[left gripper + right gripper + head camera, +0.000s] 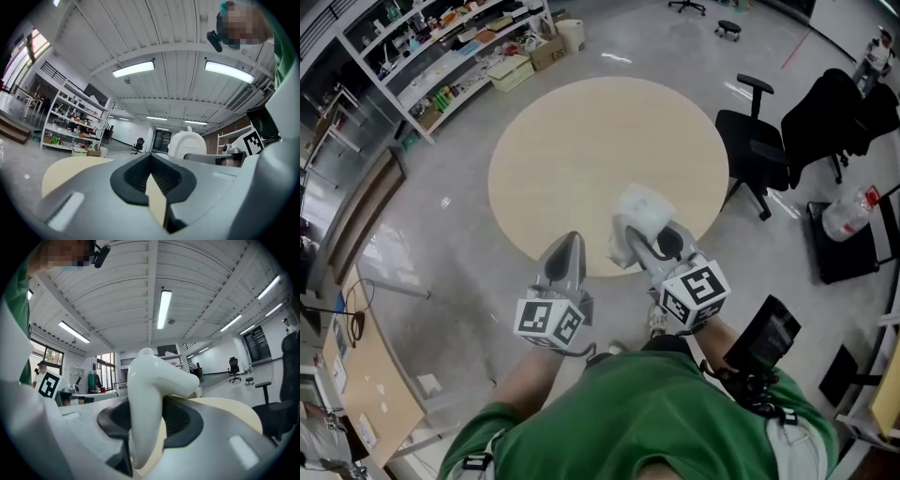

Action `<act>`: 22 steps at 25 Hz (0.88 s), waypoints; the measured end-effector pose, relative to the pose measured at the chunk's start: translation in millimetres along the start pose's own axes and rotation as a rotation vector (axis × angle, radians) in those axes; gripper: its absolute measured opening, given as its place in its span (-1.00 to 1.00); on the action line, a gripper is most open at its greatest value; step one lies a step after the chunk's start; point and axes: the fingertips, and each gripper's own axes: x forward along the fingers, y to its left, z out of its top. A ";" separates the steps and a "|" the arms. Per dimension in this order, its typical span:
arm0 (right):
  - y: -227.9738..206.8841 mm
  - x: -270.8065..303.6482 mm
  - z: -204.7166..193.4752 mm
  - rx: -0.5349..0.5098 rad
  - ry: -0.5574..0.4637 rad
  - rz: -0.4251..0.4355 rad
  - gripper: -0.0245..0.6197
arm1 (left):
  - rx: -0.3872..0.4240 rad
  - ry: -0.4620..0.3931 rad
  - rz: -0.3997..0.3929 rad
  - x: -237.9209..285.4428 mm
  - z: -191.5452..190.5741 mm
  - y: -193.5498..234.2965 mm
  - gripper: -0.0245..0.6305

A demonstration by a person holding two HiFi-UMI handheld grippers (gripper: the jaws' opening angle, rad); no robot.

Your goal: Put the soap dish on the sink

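The soap dish [644,208] is white and glossy, and my right gripper [636,232] is shut on it over the near edge of a round beige table [581,159]. In the right gripper view the soap dish [150,390] stands upright between the dark pads [185,420] and fills the middle of the frame. My left gripper [572,240] hangs just to the left at the same height, its jaws drawn to a point with nothing between them. The left gripper view shows the soap dish [186,143] beyond its closed fingertips [151,161]. No sink is in view.
Black office chairs [759,141] stand right of the table, with a plastic bottle [848,216] on a dark base beyond them. White shelving [441,56] full of boxes runs along the far left. A wooden desk [356,375] sits at the near left.
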 end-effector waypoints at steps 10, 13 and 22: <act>-76.2 27.7 -10.3 0.053 0.048 0.074 -0.47 | 0.024 0.035 0.107 66.8 -15.5 -0.1 -0.91; -92.6 33.9 -17.6 0.066 0.076 0.100 -0.47 | 0.029 0.050 0.144 79.3 -23.2 2.6 -0.91; -121.6 66.6 -61.2 0.087 0.191 0.115 -0.47 | -0.011 0.133 0.185 105.7 -67.6 28.2 -0.91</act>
